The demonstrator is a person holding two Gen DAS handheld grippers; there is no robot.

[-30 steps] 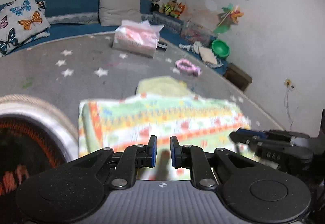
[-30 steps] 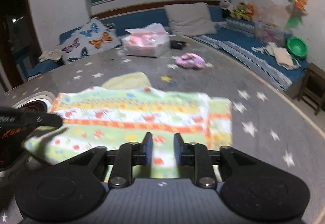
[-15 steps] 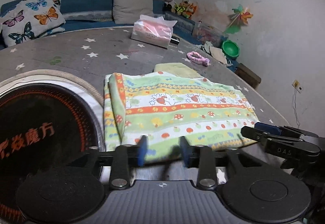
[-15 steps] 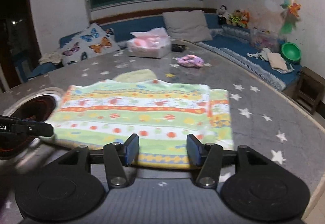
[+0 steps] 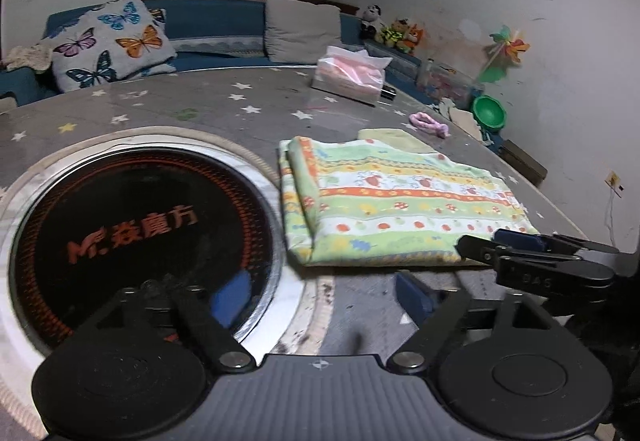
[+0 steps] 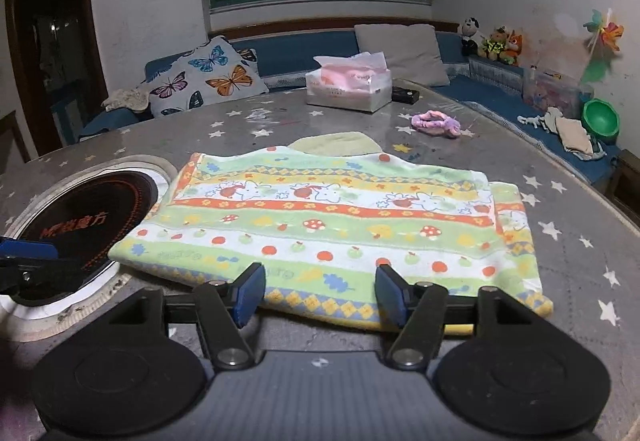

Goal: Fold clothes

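Observation:
A folded green, orange and white patterned cloth (image 5: 392, 201) lies flat on the grey star-patterned table (image 5: 240, 109); it also shows in the right wrist view (image 6: 328, 225). My left gripper (image 5: 320, 297) is open and empty, just in front of the cloth's near left corner. My right gripper (image 6: 320, 291) is open and empty at the cloth's near edge; it appears from the side in the left wrist view (image 5: 532, 253). A yellow cloth (image 6: 336, 143) peeks out behind the patterned one.
A round black induction hob (image 5: 132, 237) is set into the table left of the cloth. A tissue box (image 6: 348, 85), a black remote (image 6: 405, 95) and a pink hair tie (image 6: 436, 121) sit further back. Cushioned bench (image 6: 304, 53) behind.
Both grippers have opened, let go of the cloth and pulled back toward me. The cloth now lies folded flat on the table.

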